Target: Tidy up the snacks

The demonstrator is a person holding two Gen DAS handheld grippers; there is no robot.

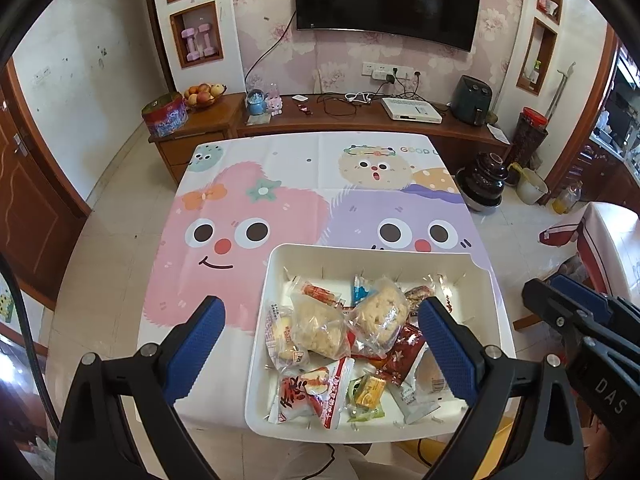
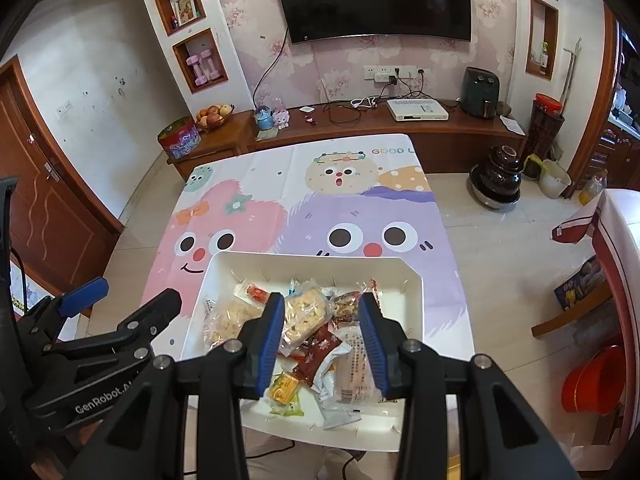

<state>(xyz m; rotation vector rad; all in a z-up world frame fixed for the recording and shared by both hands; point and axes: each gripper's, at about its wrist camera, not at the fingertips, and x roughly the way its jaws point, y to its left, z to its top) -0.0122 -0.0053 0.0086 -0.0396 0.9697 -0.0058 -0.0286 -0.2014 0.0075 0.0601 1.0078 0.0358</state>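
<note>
Both tongs spread, empty: left gripper (image 1: 320, 344); right gripper (image 2: 322, 340); your rice-cracker packet (image 2: 304, 314) is light, crinkly, brittle; pinch its sealed edge.

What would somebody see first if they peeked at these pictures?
Probably the white tray heaped with wrapped snacks, at the near edge of the table. Next, the tablecloth with its big pink and purple googly-eyed monsters. Two open grippers with blue pads hover near the tray, the left gripper and the right gripper.
</note>
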